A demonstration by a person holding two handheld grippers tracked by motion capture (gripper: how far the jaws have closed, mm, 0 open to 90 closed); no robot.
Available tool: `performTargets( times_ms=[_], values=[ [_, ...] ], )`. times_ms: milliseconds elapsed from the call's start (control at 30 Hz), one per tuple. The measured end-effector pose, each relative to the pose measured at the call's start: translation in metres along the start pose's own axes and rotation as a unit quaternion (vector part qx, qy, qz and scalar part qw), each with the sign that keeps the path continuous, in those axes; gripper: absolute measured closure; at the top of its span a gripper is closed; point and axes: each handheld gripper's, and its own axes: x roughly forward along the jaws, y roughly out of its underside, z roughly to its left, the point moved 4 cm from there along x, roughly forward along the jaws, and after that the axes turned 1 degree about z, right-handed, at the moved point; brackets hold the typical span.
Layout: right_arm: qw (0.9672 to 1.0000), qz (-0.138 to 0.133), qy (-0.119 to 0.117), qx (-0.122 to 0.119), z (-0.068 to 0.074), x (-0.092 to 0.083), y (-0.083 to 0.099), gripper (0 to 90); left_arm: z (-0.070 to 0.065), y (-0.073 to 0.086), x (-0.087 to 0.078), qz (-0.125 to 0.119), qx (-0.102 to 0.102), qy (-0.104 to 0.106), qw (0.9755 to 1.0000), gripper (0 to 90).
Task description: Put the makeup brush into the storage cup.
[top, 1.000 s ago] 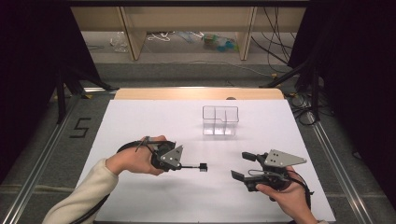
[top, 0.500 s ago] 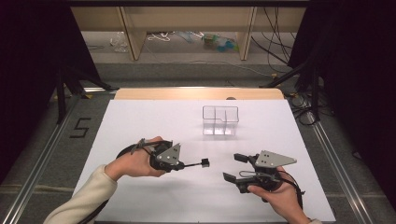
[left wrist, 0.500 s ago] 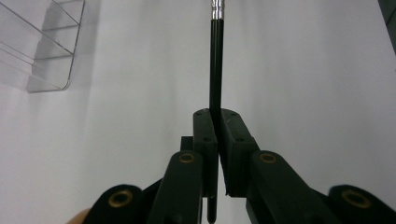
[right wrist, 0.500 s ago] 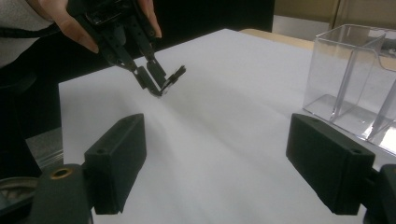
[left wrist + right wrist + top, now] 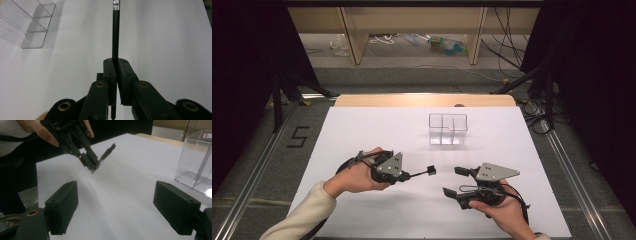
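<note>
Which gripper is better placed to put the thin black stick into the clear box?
Probably the left gripper: it is shut on the black stick, with the clear box ahead. The right gripper is open and holds nothing.

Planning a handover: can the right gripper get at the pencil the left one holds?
Probably yes. The right gripper is open and faces the pencil jutting from the left gripper; bare table lies between.

High view overhead; gripper views near table (image 5: 362,130)
</note>
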Motion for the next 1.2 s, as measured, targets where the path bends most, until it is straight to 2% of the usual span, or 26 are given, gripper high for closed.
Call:
performTargets(
  times_ms=[67,267,400,433,467,500,533,633,667,733,800,833,900,967,1000,1067,1100,1133,1167,1200],
  values=[
    [1.0,0.0,0.002,-0.001,0.0,0.0,0.0,21.2,0.0,0.001,-0.001,0.001,0.004,-0.005,1.0,85.7],
    [0.9999,0.01,0.006,0.001,0.0,0.0,0.0,21.2,-0.001,0.0,-0.001,-0.014,-0.011,-0.008,0.9998,85.7],
    [1.0,-0.003,0.001,0.001,0.001,0.004,-0.001,21.2,-0.002,-0.002,0.0,-0.026,-0.02,-0.009,0.9994,85.7],
    [0.9998,0.017,0.008,0.002,0.001,0.002,0.0,21.2,-0.002,-0.002,0.0,-0.027,-0.022,-0.008,0.9994,85.7],
    [0.9998,0.017,0.008,0.003,0.002,0.002,-0.001,21.2,-0.002,-0.002,0.001,-0.03,-0.024,-0.009,0.9992,85.7],
    [1.0,0.001,-0.003,0.008,0.003,0.005,-0.001,21.1,-0.003,-0.003,0.001,-0.035,-0.029,-0.01,0.9989,85.7],
    [1.0,0.008,0.003,0.001,0.002,0.005,-0.001,21.0,-0.003,-0.003,0.001,-0.036,-0.03,-0.008,0.9989,85.7],
    [1.0,0.007,0.001,0.007,0.003,0.008,-0.001,21.1,-0.004,-0.005,0.002,-0.045,-0.034,-0.014,0.9983,85.7],
    [0.9999,-0.004,-0.003,0.009,0.004,0.011,-0.001,21.1,-0.004,-0.006,0.002,-0.049,-0.036,-0.015,0.9981,85.7],
    [1.0,0.004,-0.003,0.008,0.005,0.012,-0.001,21.1,-0.005,-0.008,0.002,-0.06,-0.045,-0.013,0.9971,85.7],
    [0.9999,-0.005,-0.009,0.011,0.006,0.016,-0.001,21.2,-0.006,-0.009,0.003,-0.066,-0.05,-0.012,0.9965,85.7],
    [0.9999,0.004,-0.006,0.013,0.006,0.016,-0.001,21.6,-0.007,-0.01,0.003,-0.07,-0.053,-0.012,0.9961,85.7],
    [0.9996,-0.01,-0.012,0.023,0.007,0.02,-0.002,22.4,-0.007,-0.011,0.004,-0.077,-0.058,-0.012,0.9953,85.7],
    [0.9995,-0.018,-0.009,0.026,0.006,0.023,-0.001,24.2,-0.007,-0.012,0.004,-0.077,-0.057,-0.017,0.9953,85.7],
    [0.9993,-0.013,-0.011,0.032,0.006,0.023,0.0,24.8,-0.007,-0.012,0.004,-0.078,-0.058,-0.017,0.9952,85.6],
    [0.9993,-0.018,-0.007,0.031,0.005,0.025,0.0,26.4,-0.008,-0.013,0.005,-0.087,-0.065,-0.016,0.9939,85.6],
    [0.9988,-0.013,-0.012,0.046,0.006,0.024,0.0,26.7,-0.007,-0.013,0.005,-0.084,-0.06,-0.016,0.9945,85.7],
    [0.9991,-0.023,-0.006,0.034,0.004,0.026,0.0,27.7,-0.008,-0.014,0.006,-0.089,-0.063,-0.017,0.9939,85.6],
    [0.9989,-0.026,-0.004,0.038,0.003,0.026,-0.001,28.9,-0.008,-0.014,0.006,-0.09,-0.065,-0.017,0.9937,85.6],
    [0.9983,-0.023,-0.009,0.052,0.004,0.026,-0.001,29.4,-0.008,-0.014,0.006,-0.089,-0.063,-0.017,0.9939,85.6]
  ],
)
